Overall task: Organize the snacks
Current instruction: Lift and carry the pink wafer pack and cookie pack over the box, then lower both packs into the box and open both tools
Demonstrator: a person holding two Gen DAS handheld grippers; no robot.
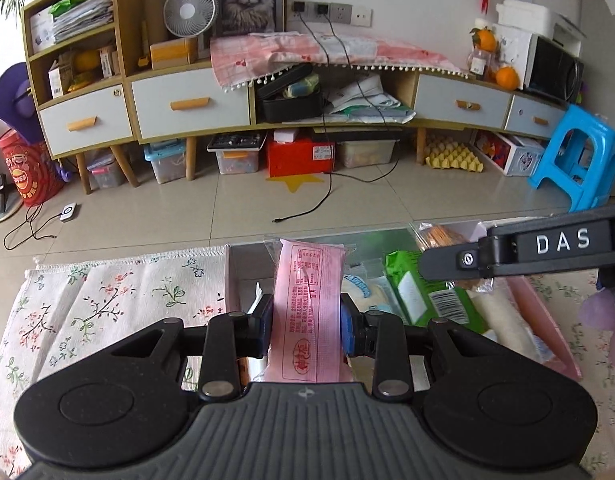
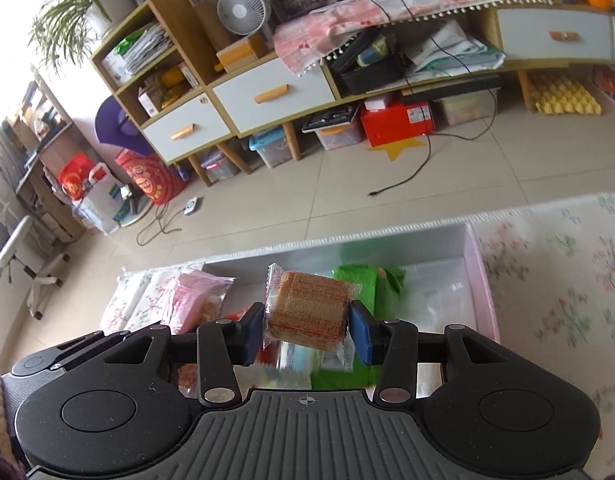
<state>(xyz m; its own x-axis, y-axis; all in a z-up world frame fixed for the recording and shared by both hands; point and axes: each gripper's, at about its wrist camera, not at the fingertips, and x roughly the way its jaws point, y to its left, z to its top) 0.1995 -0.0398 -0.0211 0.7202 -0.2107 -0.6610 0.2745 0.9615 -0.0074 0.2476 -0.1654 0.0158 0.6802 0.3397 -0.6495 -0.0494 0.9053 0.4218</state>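
Left tongs [image 1: 306,330]: jaws nearly closed, pads pressing both sides of a pink packet [image 1: 308,312] with red print, which is standing on end between them, above the near left part of the box [image 1: 232,276]. Right tongs [image 2: 306,330]: jaws a little wider, pads clamping a wafer packet [image 2: 307,308] in clear wrap, which is tilting slightly and hanging above the inside of the box [image 2: 447,240]. Box: shallow, pale grey inside with pink outer walls, sitting on the counter, which is wearing a white floral cloth [image 1: 107,300]. Inside the box a green packet [image 1: 419,292] is lying beside pale wrapped snacks [image 1: 371,292], with clear wrappers further right in the right wrist view. From the left wrist view, the right tongs are showing as a black arm lettered DAS [image 1: 547,246], reaching in over the right side of the box. From the right wrist view, the pink packet [image 2: 195,300] is appearing at the left end of the box. Beyond the counter, a tiled floor, a low cabinet [image 1: 187,108] with white drawers, a small fan [image 1: 190,10] and a blue stool [image 1: 575,156] are standing well apart.
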